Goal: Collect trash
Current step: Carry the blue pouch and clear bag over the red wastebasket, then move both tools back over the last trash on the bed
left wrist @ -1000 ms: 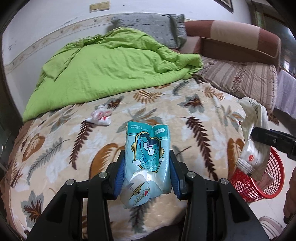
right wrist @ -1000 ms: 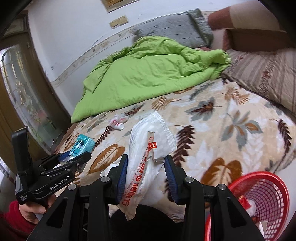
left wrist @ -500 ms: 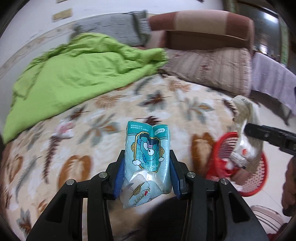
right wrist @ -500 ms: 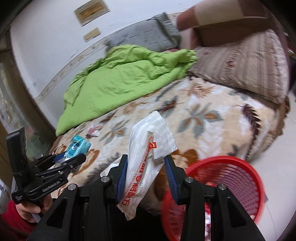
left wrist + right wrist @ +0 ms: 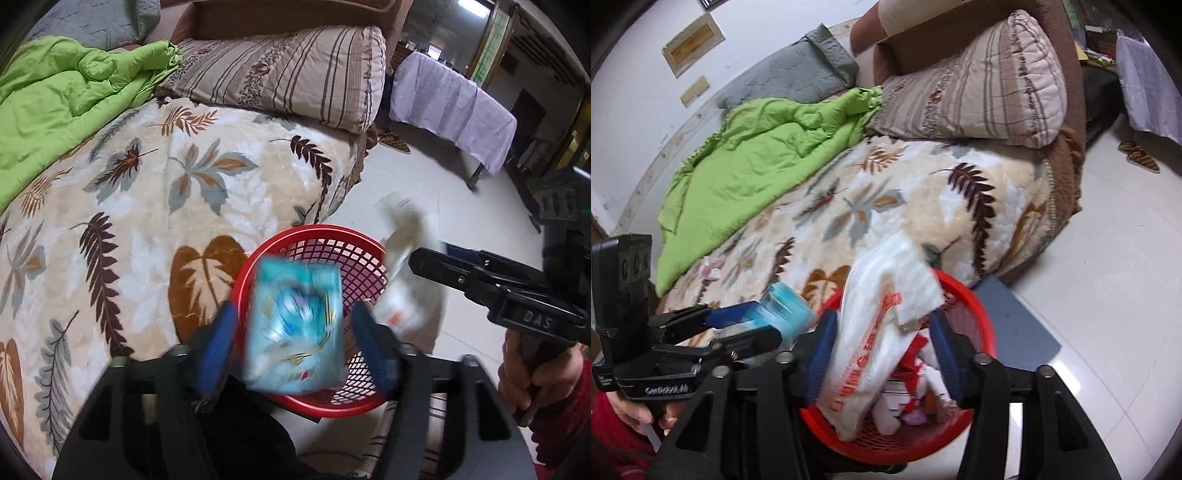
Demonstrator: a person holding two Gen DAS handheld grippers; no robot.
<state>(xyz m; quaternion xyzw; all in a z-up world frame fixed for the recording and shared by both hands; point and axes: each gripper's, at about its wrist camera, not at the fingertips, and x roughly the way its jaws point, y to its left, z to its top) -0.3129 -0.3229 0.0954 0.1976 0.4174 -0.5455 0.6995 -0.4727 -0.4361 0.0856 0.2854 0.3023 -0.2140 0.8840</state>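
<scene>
My left gripper (image 5: 295,325) has its jaws spread wide over the red mesh basket (image 5: 332,247). The blue cartoon wrapper (image 5: 295,325) is blurred between the fingers with gaps on both sides, loose above the basket. My right gripper (image 5: 882,343) is also spread open above the basket (image 5: 975,306). The white wrapper with red print (image 5: 871,332) hangs between its fingers, touching the left one, its lower end inside the basket. A small white and red scrap (image 5: 711,269) lies on the bed.
The bed with the leaf-print blanket (image 5: 147,206) lies left of the basket, with a green quilt (image 5: 55,99) and a striped pillow (image 5: 295,74). The basket holds other trash (image 5: 916,398). A cloth-covered table (image 5: 454,107) stands across the tiled floor.
Both grippers swung right from the bed to over the red basket and opened. The blue wrapper and the white wrapper have come loose from the fingers.
</scene>
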